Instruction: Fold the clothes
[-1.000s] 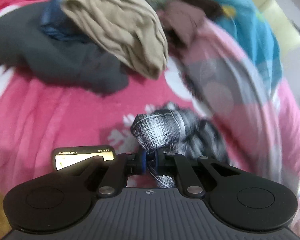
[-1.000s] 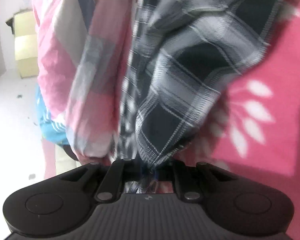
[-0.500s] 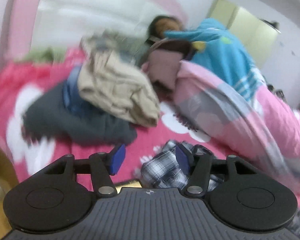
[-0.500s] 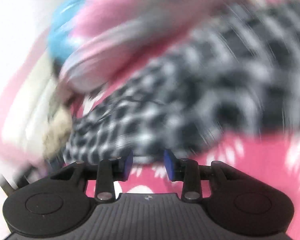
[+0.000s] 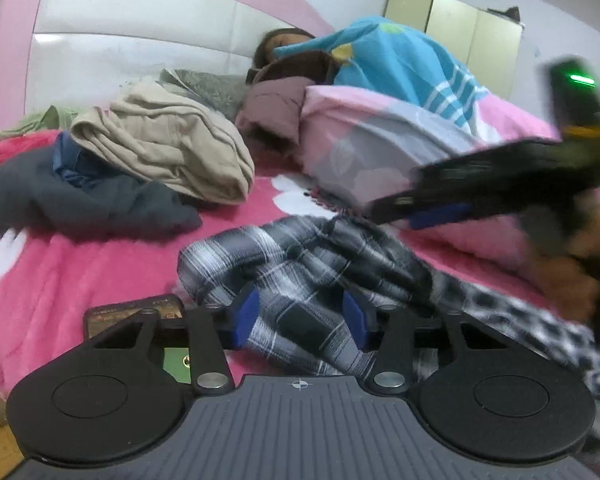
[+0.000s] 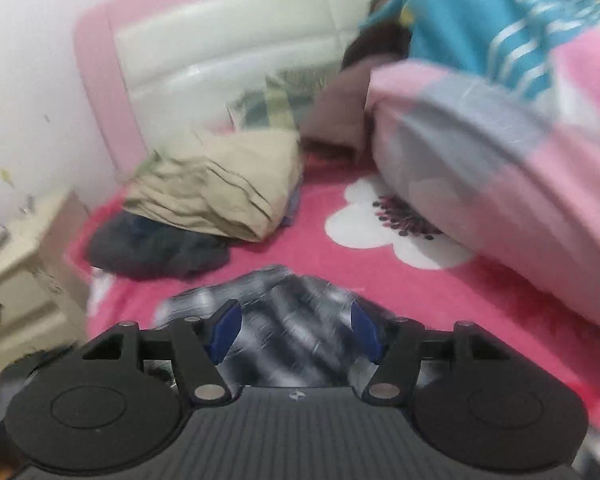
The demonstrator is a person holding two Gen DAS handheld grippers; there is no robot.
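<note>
Nearest to us, our left gripper (image 5: 300, 318) hangs low over the bed with its blue pads (image 5: 246, 316) apart. Its jaws have just narrowed a little, yet they remain spread and pinch nothing; the plaid shirt (image 5: 300, 264) lies loose beneath and beyond them. Our right gripper (image 6: 296, 330) also has its jaws spread, having just been opening wider, and the same black-and-white checked cloth shows blurred between and behind the pads without being pressed by them. In the left wrist view that right gripper crosses the right side of the picture as a dark, blurred shape above the far edge of the shirt, with a green light on its body.

The shirt rests crumpled on the pink blanket (image 5: 80, 276) with white flowers, near the front edge of the bed. Just beside the left gripper, half hidden under its left arm, lies a phone (image 5: 136, 312) on the blanket.

Farther back and to the left we see a heap of clothes: a dark grey garment (image 5: 88, 204) at the bottom, something blue (image 5: 66, 164) tucked in the middle, and a beige garment (image 5: 168, 148) lying over them. This heap is well apart from the shirt. To the right a pink and grey quilt (image 5: 380, 144) bulges up, and a person lies under a turquoise blanket (image 5: 400, 60) behind it.

At the back stands the pink and white headboard (image 5: 140, 28), and in the right wrist view a cream bedside cabinet (image 6: 16, 280) sits beside the bed at the left.
</note>
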